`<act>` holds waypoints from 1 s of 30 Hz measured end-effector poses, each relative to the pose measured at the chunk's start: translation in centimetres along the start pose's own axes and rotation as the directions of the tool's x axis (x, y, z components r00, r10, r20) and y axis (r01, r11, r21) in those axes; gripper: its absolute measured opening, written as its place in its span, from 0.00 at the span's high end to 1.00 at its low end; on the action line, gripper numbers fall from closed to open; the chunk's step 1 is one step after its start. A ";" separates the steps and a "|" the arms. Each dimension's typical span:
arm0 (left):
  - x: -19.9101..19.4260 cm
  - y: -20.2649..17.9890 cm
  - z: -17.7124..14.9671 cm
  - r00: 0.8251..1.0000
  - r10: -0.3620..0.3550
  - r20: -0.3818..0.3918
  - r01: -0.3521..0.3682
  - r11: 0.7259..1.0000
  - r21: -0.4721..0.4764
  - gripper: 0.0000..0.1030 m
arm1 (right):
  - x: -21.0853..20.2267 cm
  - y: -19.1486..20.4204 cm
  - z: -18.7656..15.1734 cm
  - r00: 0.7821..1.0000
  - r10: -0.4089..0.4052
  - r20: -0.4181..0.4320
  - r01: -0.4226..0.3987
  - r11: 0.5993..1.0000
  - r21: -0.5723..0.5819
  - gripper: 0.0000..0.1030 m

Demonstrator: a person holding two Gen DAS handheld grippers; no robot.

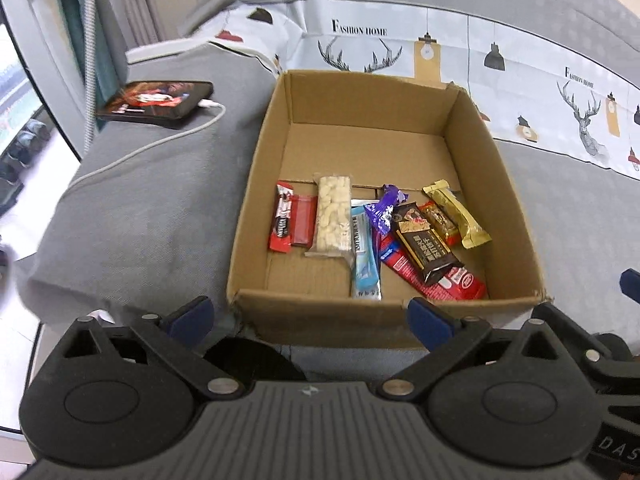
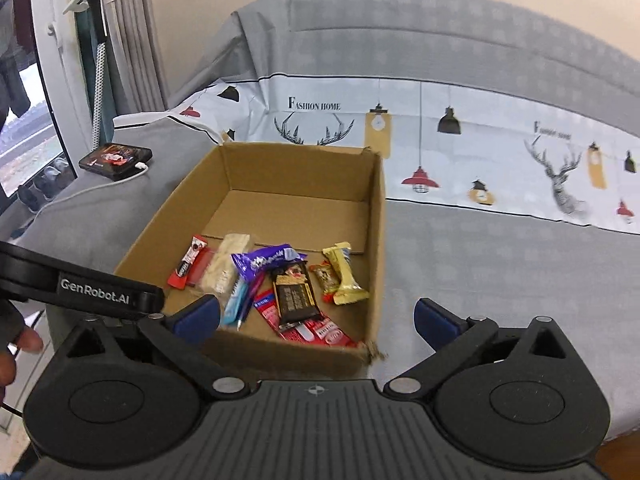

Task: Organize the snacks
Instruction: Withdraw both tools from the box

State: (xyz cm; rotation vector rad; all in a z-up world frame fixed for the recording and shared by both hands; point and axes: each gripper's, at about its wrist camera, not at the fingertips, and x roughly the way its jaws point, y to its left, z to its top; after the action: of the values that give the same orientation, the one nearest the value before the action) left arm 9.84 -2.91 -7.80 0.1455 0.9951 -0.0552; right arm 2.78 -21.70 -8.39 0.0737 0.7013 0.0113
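An open cardboard box sits on a grey bed; it also shows in the right wrist view. Several snack bars lie in its near half: a red bar, a clear nut bar, a light blue bar, a purple wrapper, a dark chocolate bar and a gold bar. My left gripper is open and empty just in front of the box's near wall. My right gripper is open and empty, over the box's near right corner.
A phone on a white charging cable lies left of the box. A deer-print sheet lies behind the box. The bed's left edge drops to the floor by a window. The left gripper's body is at the left.
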 end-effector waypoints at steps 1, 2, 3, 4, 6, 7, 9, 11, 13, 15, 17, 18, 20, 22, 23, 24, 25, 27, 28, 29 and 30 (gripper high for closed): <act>-0.4 -0.1 -0.4 1.000 0.003 0.006 -0.003 1.000 0.006 0.00 | -0.5 0.0 -0.3 1.000 -0.006 0.007 0.006 1.000 0.003 0.01; -0.8 -0.3 -0.8 1.000 0.005 0.014 -0.006 1.000 0.016 0.00 | -0.9 -0.1 -0.5 1.000 -0.009 0.010 0.009 1.000 0.007 0.01; -1.3 -0.5 -1.1 1.000 0.011 0.019 -0.011 1.000 0.029 0.00 | -1.3 -0.1 -0.7 1.000 -0.012 0.014 0.012 1.000 0.013 0.01; -1.6 -0.7 -1.4 1.000 0.018 0.024 -0.019 0.999 0.039 0.00 | -1.7 -0.2 -0.9 1.000 -0.014 0.021 0.014 1.000 0.018 0.01; -2.3 -0.8 -2.0 0.999 0.033 0.034 -0.034 0.999 0.042 0.00 | -2.5 -0.1 -1.1 0.999 -0.018 0.035 0.017 1.000 0.019 0.01; -2.7 -0.8 -2.2 0.998 0.033 0.044 -0.034 0.999 0.032 0.00 | -2.9 -0.1 -1.3 0.999 -0.017 0.043 0.017 1.000 0.017 0.01; -3.4 -0.5 -2.7 0.998 0.027 0.064 -0.027 1.000 0.005 0.00 | -3.6 -0.1 -1.5 0.998 -0.017 0.056 0.016 1.000 0.011 0.01; -3.9 -0.5 -3.0 0.997 0.048 0.065 -0.048 0.999 -0.012 0.00 | -4.2 0.0 -1.8 0.998 -0.016 0.066 0.016 1.000 0.005 0.01; -4.4 -0.6 -3.2 0.996 0.062 0.063 -0.062 0.998 -0.003 0.00 | -4.9 -0.1 -2.0 0.997 -0.016 0.074 0.016 1.000 0.003 0.01; -4.9 -0.7 -3.5 0.995 0.075 0.064 -0.075 0.997 0.001 0.00 | -5.4 -0.1 -2.1 0.996 -0.015 0.086 0.015 1.000 0.004 0.01; -5.5 -0.7 -3.8 0.994 0.078 0.079 -0.079 0.997 0.010 0.00 | -5.9 -0.1 -2.3 0.995 -0.014 0.097 0.013 1.000 0.006 0.01; -5.7 -0.7 -4.0 0.993 0.078 0.092 -0.080 0.997 0.012 0.00 | -6.1 -0.1 -2.3 0.995 -0.012 0.102 0.012 1.000 0.007 0.01; -6.3 -0.7 -4.3 0.989 0.091 0.118 -0.092 0.996 0.003 0.00 | -6.5 -0.1 -2.5 0.994 -0.011 0.111 0.010 1.000 0.008 0.01; -6.7 -0.6 -4.4 0.988 0.084 0.128 -0.084 0.996 -0.004 0.00 | -6.9 -0.1 -2.6 0.993 -0.010 0.120 0.010 1.000 0.005 0.01; -6.8 -0.6 -4.4 0.988 0.082 0.128 -0.081 0.997 -0.010 0.00 | -7.0 -0.1 -2.6 0.992 -0.011 0.123 0.010 1.000 0.005 0.01; -6.9 -0.5 -4.5 0.989 0.080 0.126 -0.079 0.997 -0.017 0.00 | -7.1 -0.1 -2.7 0.992 -0.010 0.126 0.010 1.000 0.004 0.01; -7.0 -0.5 -4.5 0.989 0.079 0.122 -0.077 0.997 -0.020 0.00 | -7.3 -0.1 -2.7 0.992 -0.009 0.129 0.009 1.000 0.003 0.01; -7.0 -0.6 -4.5 0.990 0.074 0.119 -0.073 0.997 -0.013 0.00 | -7.4 -0.1 -2.7 0.991 -0.009 0.134 0.009 1.000 0.002 0.00; -7.1 -0.7 -4.7 0.990 0.074 0.122 -0.074 0.997 -0.007 0.00 | -7.5 -0.1 -2.8 0.991 -0.009 0.136 0.009 1.000 0.002 0.01; -7.2 -0.8 -4.8 0.989 0.075 0.125 -0.076 0.997 0.000 0.00 | -7.6 -0.1 -2.8 0.991 -0.009 0.137 0.008 1.000 0.002 0.01; -7.3 -0.9 -4.9 0.989 0.077 0.129 -0.078 0.997 0.006 0.00 | -7.7 -0.1 -2.9 0.990 -0.008 0.138 0.008 1.000 0.002 0.01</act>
State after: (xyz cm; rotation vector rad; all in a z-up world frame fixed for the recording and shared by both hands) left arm 1.71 -3.22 -4.42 0.1885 0.8600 0.0009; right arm -4.93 -21.89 -5.63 0.0727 0.5633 -0.0022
